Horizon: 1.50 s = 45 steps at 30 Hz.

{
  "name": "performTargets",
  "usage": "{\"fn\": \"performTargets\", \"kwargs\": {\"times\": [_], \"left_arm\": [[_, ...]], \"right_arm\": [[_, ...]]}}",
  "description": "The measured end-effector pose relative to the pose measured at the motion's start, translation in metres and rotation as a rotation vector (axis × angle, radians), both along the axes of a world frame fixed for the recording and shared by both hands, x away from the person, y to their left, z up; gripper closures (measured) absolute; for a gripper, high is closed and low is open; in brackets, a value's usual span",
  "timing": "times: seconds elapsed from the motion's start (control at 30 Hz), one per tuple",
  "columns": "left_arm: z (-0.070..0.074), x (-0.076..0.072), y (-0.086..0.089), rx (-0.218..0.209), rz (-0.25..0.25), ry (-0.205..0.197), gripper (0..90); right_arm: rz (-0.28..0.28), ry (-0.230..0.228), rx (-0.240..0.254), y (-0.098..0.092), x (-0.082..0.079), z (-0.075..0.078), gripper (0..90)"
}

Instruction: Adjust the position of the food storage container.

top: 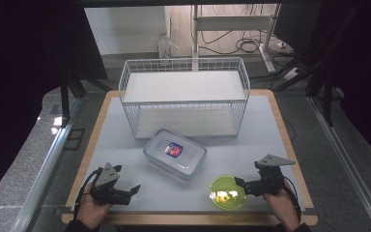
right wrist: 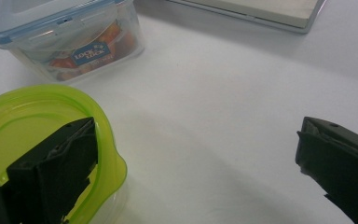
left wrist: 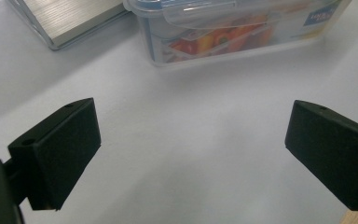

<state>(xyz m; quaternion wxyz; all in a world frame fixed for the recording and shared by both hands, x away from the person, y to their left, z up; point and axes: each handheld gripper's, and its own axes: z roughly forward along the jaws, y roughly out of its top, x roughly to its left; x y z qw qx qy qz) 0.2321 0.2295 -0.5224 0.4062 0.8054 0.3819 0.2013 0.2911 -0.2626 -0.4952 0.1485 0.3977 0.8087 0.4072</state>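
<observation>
**Item 1 — right gripper** (top: 240,183). Near the table's front edge at about 4 o'clock. Jaws spread wide, nothing pinched. In the right gripper view one jaw stands over the rim of the green bowl (right wrist: 51,121), the other well apart over bare tabletop. Whether that jaw touches the rim or merely hangs above it, I cannot quite say from this angle.

**Item 2 — green bowl** (top: 227,192). Lime-coloured, translucent, at about 5 o'clock on the table (top: 125,193), just in front of the right gripper's tips. Not lifted.

**Item 3 — left gripper** (top: 134,190). At about 7 o'clock, jaws wide and empty, bare white surface between them, aimed toward the food container (left wrist: 233,28).

**Item 4 — food container** (top: 175,153). Clear lidded box at table centre, label on the lid, red and orange contents visible through the wall. Untouched by either gripper.

**Item 5 — wire basket** (top: 183,96). White, two-tier, at 12 o'clock; both shelves bare.

**Progress.** Seemingly at the very start: nothing gripped, nothing in the basket. The bowl looks to be the first pick; grasp, lift and placement all remain.

**Obscured.** Bowl's near side cut off by the frame and jaw in the right gripper view; what glints inside it in the high view is unreadable. The container's far end is cropped in both gripper views.
</observation>
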Motion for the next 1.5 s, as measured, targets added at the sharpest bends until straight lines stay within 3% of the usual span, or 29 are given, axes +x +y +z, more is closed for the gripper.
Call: {"fn": "performTargets", "kwargs": {"times": [0.23,0.77,0.97,1.27,1.37,1.5], "left_arm": [[-0.001,-0.001,-0.002,-0.006,-0.023,-0.026,1.4],[-0.003,0.001,-0.003,-0.001,-0.033,0.010,0.7],[-0.003,0.001,-0.003,-0.004,-0.034,0.012,0.7],[-0.004,0.001,-0.004,-0.003,-0.040,0.017,0.9],[-0.004,0.001,-0.004,-0.004,-0.041,0.018,1.0],[-0.004,0.001,-0.004,-0.001,-0.042,0.017,1.2]], "right_arm": [[-0.037,-0.033,0.028,-0.001,0.000,0.004,0.0],[-0.057,-0.033,0.044,0.000,0.000,0.009,0.0],[-0.070,-0.027,0.009,0.004,-0.001,0.010,0.0],[-0.018,-0.011,0.005,0.011,-0.008,0.022,0.5],[-0.009,-0.013,-0.002,0.015,-0.012,0.027,6.8],[0.026,-0.014,-0.017,0.021,-0.018,0.033,28.5]]}}
